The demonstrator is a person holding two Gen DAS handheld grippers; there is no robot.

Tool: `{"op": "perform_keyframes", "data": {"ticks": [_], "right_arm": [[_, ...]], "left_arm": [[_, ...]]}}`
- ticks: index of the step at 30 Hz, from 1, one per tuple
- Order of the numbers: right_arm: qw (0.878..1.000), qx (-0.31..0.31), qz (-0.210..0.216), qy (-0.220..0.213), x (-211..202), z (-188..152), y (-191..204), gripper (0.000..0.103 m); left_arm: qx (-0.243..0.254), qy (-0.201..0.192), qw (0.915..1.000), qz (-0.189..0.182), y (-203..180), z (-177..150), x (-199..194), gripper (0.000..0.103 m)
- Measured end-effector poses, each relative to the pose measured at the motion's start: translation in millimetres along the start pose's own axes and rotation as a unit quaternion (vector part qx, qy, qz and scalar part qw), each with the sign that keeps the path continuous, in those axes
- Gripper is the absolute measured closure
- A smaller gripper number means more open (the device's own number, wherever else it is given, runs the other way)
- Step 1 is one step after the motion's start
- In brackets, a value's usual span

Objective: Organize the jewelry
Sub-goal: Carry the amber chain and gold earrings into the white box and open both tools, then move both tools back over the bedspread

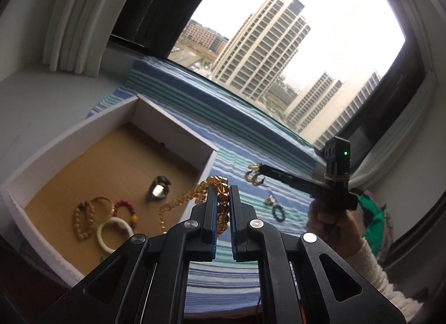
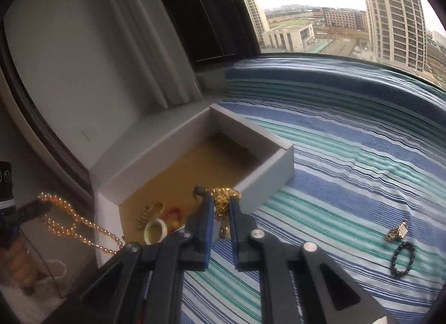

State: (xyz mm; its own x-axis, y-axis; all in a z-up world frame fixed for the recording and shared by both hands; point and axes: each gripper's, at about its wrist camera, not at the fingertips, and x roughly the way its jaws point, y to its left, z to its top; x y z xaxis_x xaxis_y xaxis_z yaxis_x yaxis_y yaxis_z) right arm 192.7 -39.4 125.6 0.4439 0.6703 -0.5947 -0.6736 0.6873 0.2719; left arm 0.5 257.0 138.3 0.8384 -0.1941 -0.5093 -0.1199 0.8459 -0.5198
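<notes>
My left gripper (image 1: 222, 190) is shut on an amber bead necklace (image 1: 192, 195), which hangs over the near wall of the white box (image 1: 69, 140); the strand also shows in the right wrist view (image 2: 72, 220). The box holds a bead bracelet (image 1: 82, 220), a white bangle (image 1: 115, 233), a red bead bracelet (image 1: 126, 209) and a dark ring (image 1: 159, 187). My right gripper (image 2: 222, 197) is shut on a gold chain piece (image 2: 223, 204), held just above the box's right wall (image 2: 264, 181); in the left wrist view it (image 1: 257, 169) is over the cloth.
The box stands on a blue and green striped cloth (image 2: 348, 156). A black bead bracelet (image 2: 402, 258) and a gold mesh piece (image 2: 398, 230) lie on the cloth at right. A window (image 1: 278, 45) runs behind, with a white curtain (image 1: 72, 17) at left.
</notes>
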Motion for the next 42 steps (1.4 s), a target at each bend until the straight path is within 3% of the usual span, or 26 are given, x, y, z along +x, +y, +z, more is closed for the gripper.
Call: {"op": "perform_keyframes", "data": {"ticks": [4, 10, 14, 20, 22, 23, 27, 28, 30, 34, 37, 40, 42], "right_arm": [[0.999, -0.007, 0.037, 0.027, 43, 14, 30, 0.092], [0.994, -0.030, 0.057, 0.089, 110, 0, 69, 0.092], [0.989, -0.052, 0.035, 0.137, 155, -22, 82, 0.092], [0.982, -0.071, -0.012, 0.174, 193, -45, 80, 0.089], [0.983, -0.063, -0.018, 0.171, 191, -46, 74, 0.083], [0.985, -0.058, -0.020, 0.160, 184, -45, 72, 0.076], [0.993, -0.060, -0.019, 0.096, 138, -39, 72, 0.070], [0.995, -0.063, -0.025, 0.078, 125, -41, 71, 0.066], [0.996, -0.068, -0.043, 0.045, 97, -50, 67, 0.048], [0.994, -0.062, -0.091, 0.017, 59, -84, 44, 0.043], [0.990, -0.044, -0.132, 0.006, 39, -123, 12, 0.043], [0.980, -0.029, -0.199, -0.002, 25, -165, -25, 0.043], [0.967, -0.022, -0.254, -0.004, 12, -192, -51, 0.043]], "left_arm": [[-0.013, -0.011, 0.9967, 0.079, 52, 6, 8, 0.098], [-0.054, 0.006, 0.9847, 0.165, 128, -2, 35, 0.098], [-0.078, 0.033, 0.9790, 0.185, 162, -15, 53, 0.098], [-0.068, 0.061, 0.9725, 0.214, 171, -33, 72, 0.097], [-0.059, 0.061, 0.9702, 0.227, 170, -35, 72, 0.096], [-0.054, 0.058, 0.9698, 0.231, 167, -35, 71, 0.088], [-0.037, 0.035, 0.9715, 0.232, 147, -37, 63, 0.054], [-0.032, 0.030, 0.9729, 0.227, 140, -39, 61, 0.050], [-0.020, 0.024, 0.9777, 0.208, 120, -45, 60, 0.041], [0.020, 0.029, 0.9865, 0.160, 68, -67, 72, 0.031], [0.060, 0.060, 0.9906, 0.108, 25, -89, 95, 0.028], [0.101, 0.096, 0.9882, 0.063, -15, -115, 124, 0.023], [0.129, 0.122, 0.9826, 0.053, -36, -135, 149, 0.021]]}}
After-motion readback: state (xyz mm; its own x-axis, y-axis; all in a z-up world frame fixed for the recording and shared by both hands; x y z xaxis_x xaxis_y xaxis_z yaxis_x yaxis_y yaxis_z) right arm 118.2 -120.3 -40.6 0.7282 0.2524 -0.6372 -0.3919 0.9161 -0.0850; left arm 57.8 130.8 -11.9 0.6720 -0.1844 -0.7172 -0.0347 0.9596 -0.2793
